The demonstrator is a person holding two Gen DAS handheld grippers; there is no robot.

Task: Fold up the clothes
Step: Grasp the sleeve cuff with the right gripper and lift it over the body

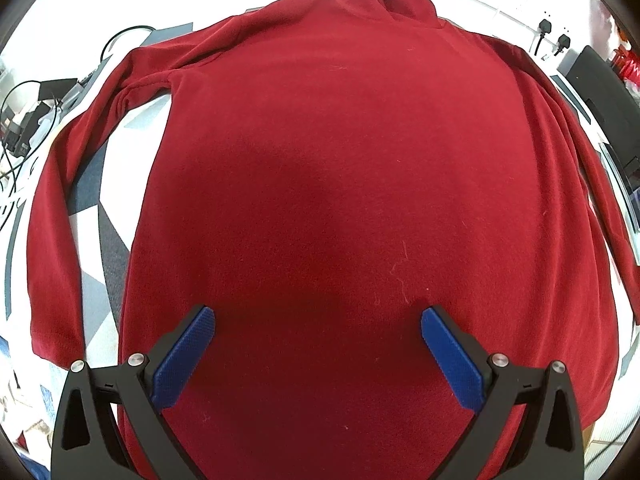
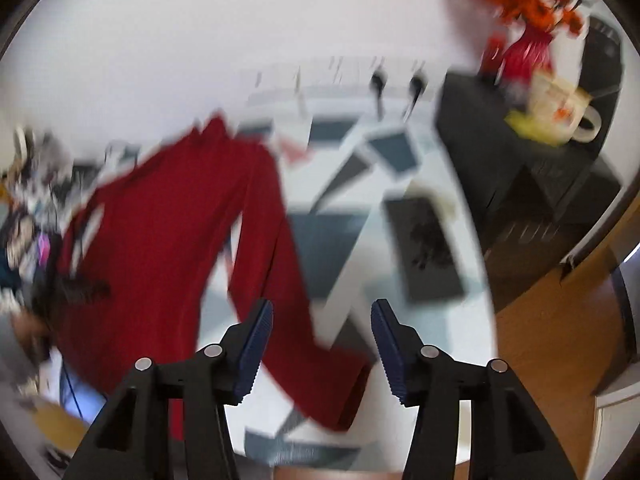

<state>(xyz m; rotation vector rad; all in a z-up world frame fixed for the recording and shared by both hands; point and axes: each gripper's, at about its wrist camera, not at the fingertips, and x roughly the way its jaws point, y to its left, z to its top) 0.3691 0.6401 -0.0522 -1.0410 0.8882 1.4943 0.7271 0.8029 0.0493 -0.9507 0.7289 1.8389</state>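
A red long-sleeved top [image 1: 340, 168] lies spread flat on the table and fills the left wrist view, collar at the far end. One sleeve [image 1: 52, 208] runs down the left side. My left gripper [image 1: 318, 318] hovers over the lower body of the top, open, its blue pads wide apart with nothing between them. The right wrist view is blurred: the same top [image 2: 160, 240] lies to the left, and its other sleeve [image 2: 288, 280] stretches down to a cuff below my right gripper [image 2: 322, 312]. That gripper is open above the sleeve, with nothing pinched between its pads.
The table [image 2: 352, 184] has a white, grey and blue geometric cover. A dark flat slab [image 2: 428, 248] lies on it to the right. Black boxes [image 2: 520, 168] carry a mug [image 2: 560, 108] and a red vase with orange flowers [image 2: 524, 52]. Cables and gear [image 1: 24, 120] crowd the left edge.
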